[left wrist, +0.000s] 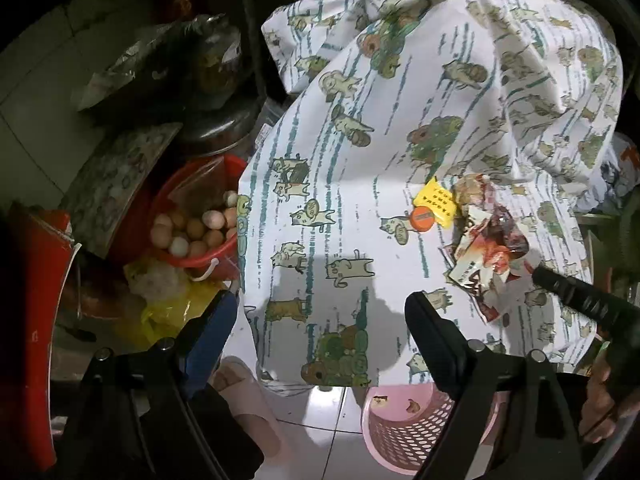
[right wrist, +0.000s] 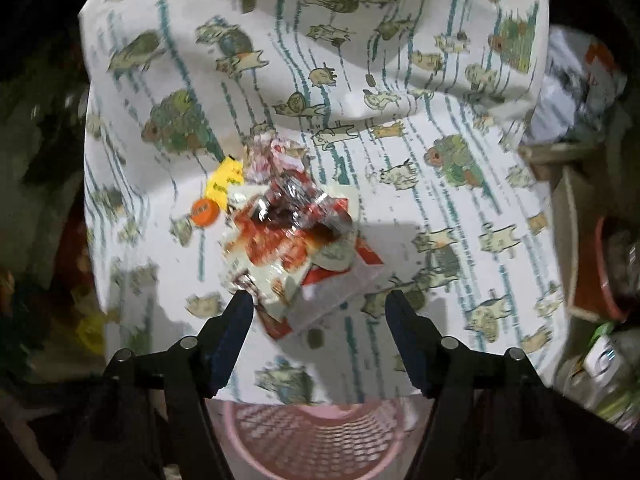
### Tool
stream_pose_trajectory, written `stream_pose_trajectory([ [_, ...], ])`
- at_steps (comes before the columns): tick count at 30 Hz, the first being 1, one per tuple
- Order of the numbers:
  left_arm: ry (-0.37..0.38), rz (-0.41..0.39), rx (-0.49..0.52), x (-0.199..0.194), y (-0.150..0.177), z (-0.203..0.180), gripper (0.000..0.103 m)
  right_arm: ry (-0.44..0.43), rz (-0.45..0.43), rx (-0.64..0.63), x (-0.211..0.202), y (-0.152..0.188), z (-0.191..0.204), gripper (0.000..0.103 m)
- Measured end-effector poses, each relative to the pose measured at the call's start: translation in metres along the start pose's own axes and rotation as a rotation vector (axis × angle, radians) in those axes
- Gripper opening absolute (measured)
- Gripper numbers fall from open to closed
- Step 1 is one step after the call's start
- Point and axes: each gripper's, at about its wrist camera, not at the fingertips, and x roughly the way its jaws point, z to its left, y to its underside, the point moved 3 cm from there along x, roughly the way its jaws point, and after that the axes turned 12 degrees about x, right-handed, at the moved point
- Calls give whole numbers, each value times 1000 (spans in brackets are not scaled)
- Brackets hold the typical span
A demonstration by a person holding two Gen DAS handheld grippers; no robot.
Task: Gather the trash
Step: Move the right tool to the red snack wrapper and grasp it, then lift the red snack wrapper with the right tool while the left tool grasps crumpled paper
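The right gripper [right wrist: 316, 300], jaws spread and empty, hovers just short of the crumpled wrappers [right wrist: 296, 232], whose long axis seems to run away from it across the tablecloth [right wrist: 440, 208]. The left gripper [left wrist: 320, 304] is likewise spread; only its view shows the eggs [left wrist: 196, 228].

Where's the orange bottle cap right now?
The orange bottle cap lies on the cat-print cloth, touching the yellow paper, just left of the crumpled wrappers in both views.
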Motion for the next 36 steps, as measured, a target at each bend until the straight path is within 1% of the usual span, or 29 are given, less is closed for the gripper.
stream_pose_trajectory([
  [1,-2,10,-4,3,0,0,85,17,8,27,2,-5,2,71],
  [3,17,30,-7,8,1,-2,85,92,35,11,10,-9,10,71],
  [5,26,44,3,13,1,-6,85,31,92,-9,19,-11,21,71],
  [6,20,51,9,15,2,-8,85,6,124,2,27,-14,25,71],
  [10,21,67,16,18,2,-12,85,34,140,68,51,-20,27,72],
  [11,26,66,14,18,2,-12,85,41,143,65,58,-20,29,76],
  [12,31,65,14,17,1,-12,85,62,142,61,66,-20,31,77],
  [14,38,62,17,16,0,-13,85,95,111,62,76,-20,33,78],
  [16,46,64,13,16,-1,-12,85,133,80,26,85,-19,40,79],
  [17,54,66,11,16,-1,-12,85,142,81,13,89,-19,42,83],
  [19,59,68,11,17,-1,-11,85,169,88,1,99,-17,45,84],
  [21,51,68,14,17,-1,-11,85,181,44,3,97,-18,48,84],
  [22,46,70,16,17,-1,-10,85,180,44,-4,97,-17,49,83],
  [23,42,72,15,18,-1,-9,85,176,52,-19,97,-16,52,71],
  [24,40,76,11,20,0,-7,85,167,65,-42,96,-14,54,67],
  [26,46,82,-3,21,0,-4,85,131,94,-82,91,-11,57,65],
  [29,53,80,-12,20,0,-2,85,73,76,-97,64,-9,51,64],
  [32,34,62,15,17,-1,-8,85,2,74,-120,31,-5,40,64],
  [34,13,56,36,17,-2,-13,85,-40,49,-136,3,-5,27,65],
  [36,0,59,59,19,-3,-20,85,-53,10,-146,-25,-8,11,65],
])
